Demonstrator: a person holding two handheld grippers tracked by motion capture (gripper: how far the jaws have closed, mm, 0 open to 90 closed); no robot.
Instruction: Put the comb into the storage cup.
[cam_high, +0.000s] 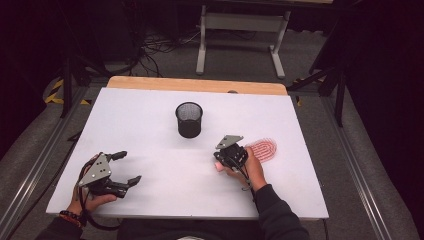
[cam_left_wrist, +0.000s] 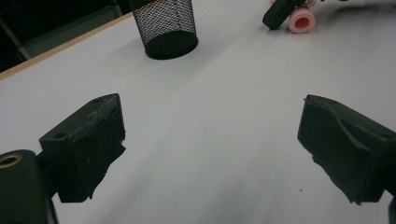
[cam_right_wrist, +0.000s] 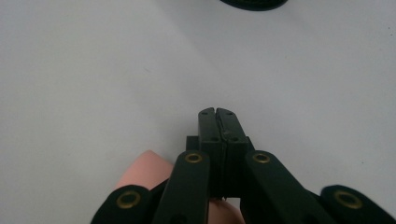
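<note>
Right gripper (cam_high: 226, 159) shut beside a pink tube (cam_high: 218, 167); left gripper (cam_high: 127, 167) gaping and idle.

In the right gripper view the jaws meet with nothing visibly between them, and the tube (cam_right_wrist: 142, 172) lies under the gripper body at about 7 o'clock of the tips. The left gripper view shows the tube's (cam_left_wrist: 301, 20) open end, so its long axis runs roughly towards that side. The cup (cam_high: 189, 119) stands at 11 o'clock of the right gripper, nearer to it than to the left. A red mesh (cam_high: 264, 148) lies at 2 o'clock.

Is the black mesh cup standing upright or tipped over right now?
Upright. The black mesh cup stands on its base on the white table, round mouth facing up in the high view; the left gripper view shows its flat bottom on the surface.
</note>
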